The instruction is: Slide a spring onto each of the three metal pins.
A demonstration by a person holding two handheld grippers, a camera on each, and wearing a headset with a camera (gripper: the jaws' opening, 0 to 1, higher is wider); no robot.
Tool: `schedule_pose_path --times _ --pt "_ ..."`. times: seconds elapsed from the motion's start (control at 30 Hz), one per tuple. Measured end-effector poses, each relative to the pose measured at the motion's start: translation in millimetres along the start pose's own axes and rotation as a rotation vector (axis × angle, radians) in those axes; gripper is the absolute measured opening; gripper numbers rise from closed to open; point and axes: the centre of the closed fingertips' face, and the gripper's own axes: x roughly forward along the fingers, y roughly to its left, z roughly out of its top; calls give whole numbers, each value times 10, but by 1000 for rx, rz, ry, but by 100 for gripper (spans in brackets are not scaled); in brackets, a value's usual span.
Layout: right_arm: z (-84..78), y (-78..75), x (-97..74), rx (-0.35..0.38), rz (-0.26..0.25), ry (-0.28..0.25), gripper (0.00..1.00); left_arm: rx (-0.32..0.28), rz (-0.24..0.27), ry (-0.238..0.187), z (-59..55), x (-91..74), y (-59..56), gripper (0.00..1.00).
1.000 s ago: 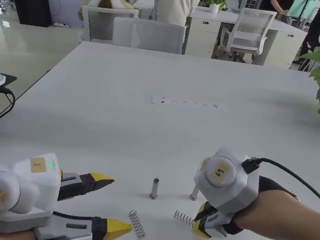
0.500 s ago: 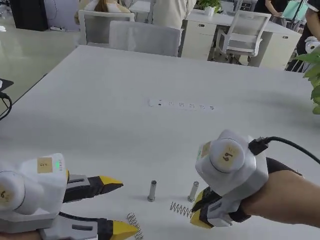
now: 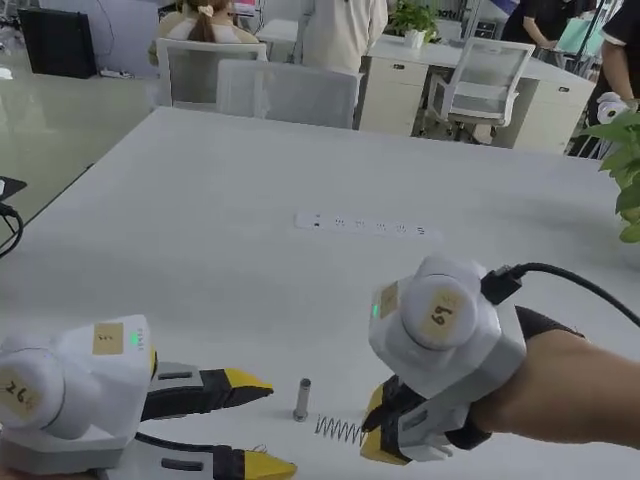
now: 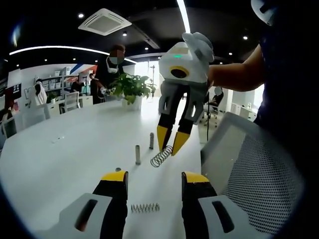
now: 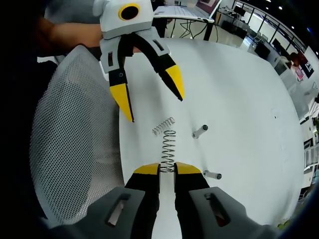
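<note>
Head view: the right gripper (image 3: 378, 432) is hovering low at the lower right. The person's forearm is lying close over the bench (image 3: 250, 270), with the jaws pointing left and down. The jaws are narrowed around one end of a spring (image 3: 338, 430) and are pinching it. The spring is lying almost level just above the bench, and its free end is pointing at an upright pin (image 3: 301, 399), near it but apart. The left gripper (image 3: 268, 424) is sitting at the lower left and pointing right. Its jaws are standing wide with nothing between them.

In the left gripper view, the right gripper is hanging tips-down from a raised hand. The spring is slanting off its tips beside the pin, with a second pin (image 4: 151, 141) standing just behind. A second spring (image 4: 145, 207) is lying flat on the bench just ahead of the left gripper's spread jaws.

In the right gripper view, the held spring is running straight out from between the yellow tips. Its far end is meeting the second spring in the picture, though I cannot tell whether they are touching. The left gripper is facing it, tips toward the bench.
</note>
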Motion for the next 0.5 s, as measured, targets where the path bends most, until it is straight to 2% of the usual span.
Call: schedule_pose_path --times 0.3,0.5 --pt "147 66 -5 -81 24 -12 8 28 -46 -5 48 107 -98 32" --pt "163 120 -8 -112 42 -13 8 46 -76 -7 62 147 -162 26"
